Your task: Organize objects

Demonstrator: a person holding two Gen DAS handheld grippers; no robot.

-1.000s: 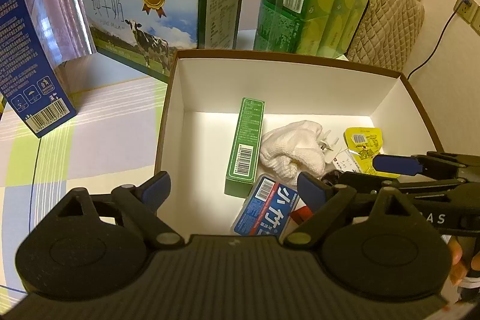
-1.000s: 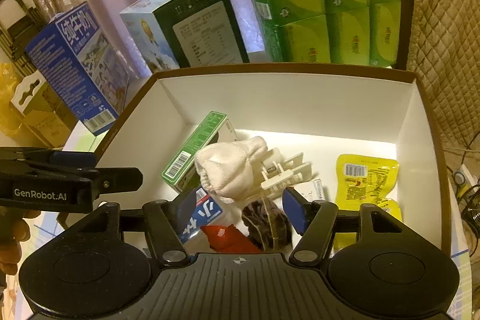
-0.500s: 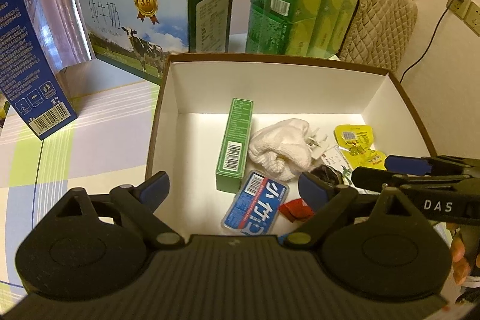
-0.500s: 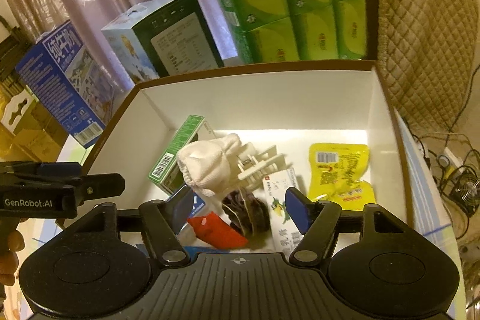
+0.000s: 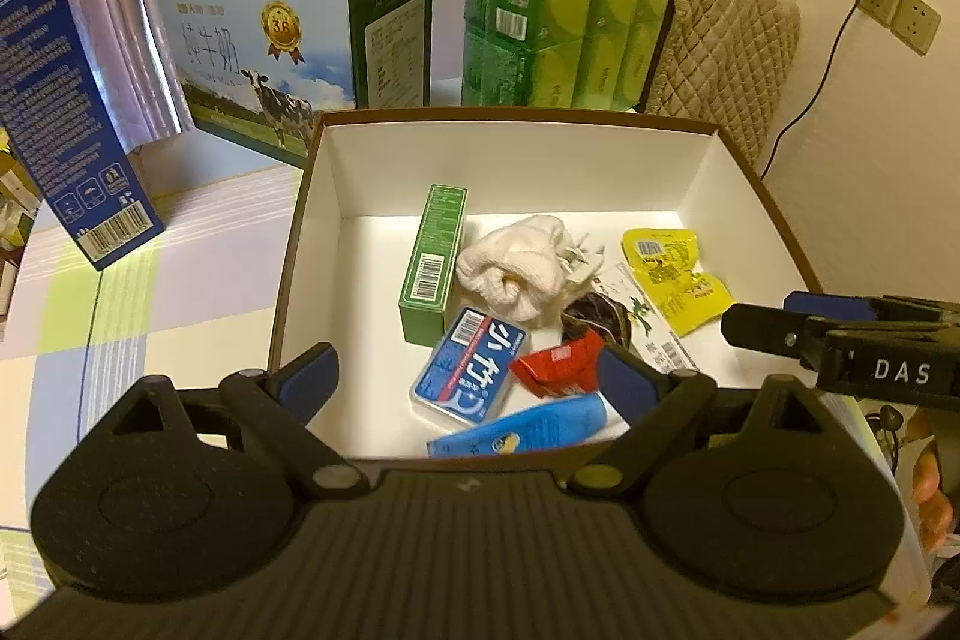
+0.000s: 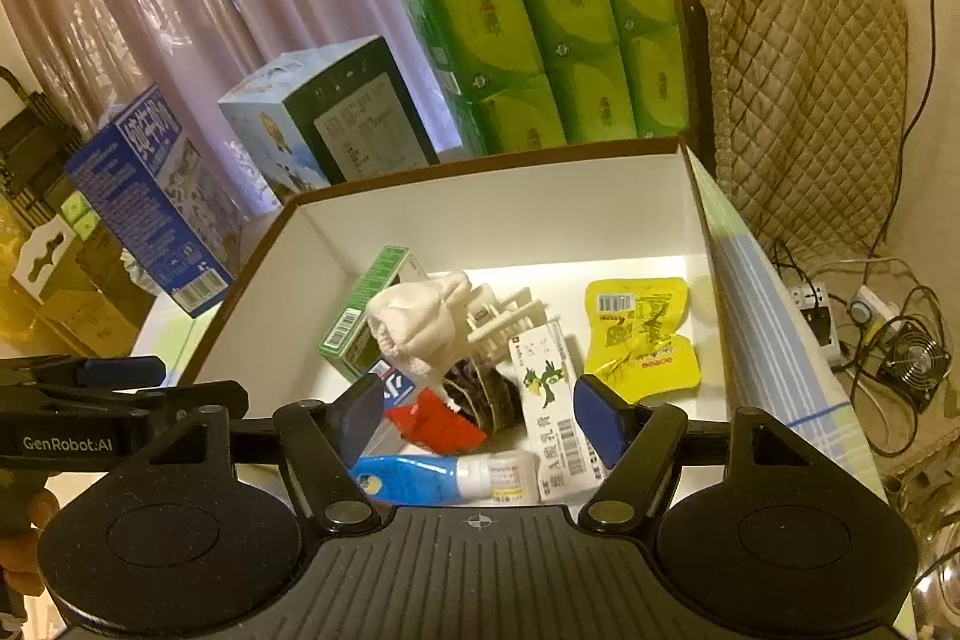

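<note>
Grippers, left gripper [image 5: 468, 379] and right gripper [image 6: 477, 415], hover wide-jawed and empty over our box [image 5: 516, 142]; we should reach cleanly toward the sock [image 5: 519, 265] at twelve o'clock.

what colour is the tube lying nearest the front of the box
Blue tube with a white cap end, clearest in the right wrist view.

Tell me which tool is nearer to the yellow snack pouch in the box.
The right tool. It hangs over the box's near right part, with the yellow snack pouch just beyond its right finger. The left tool sits over the near left part, across the pile from it.
</note>
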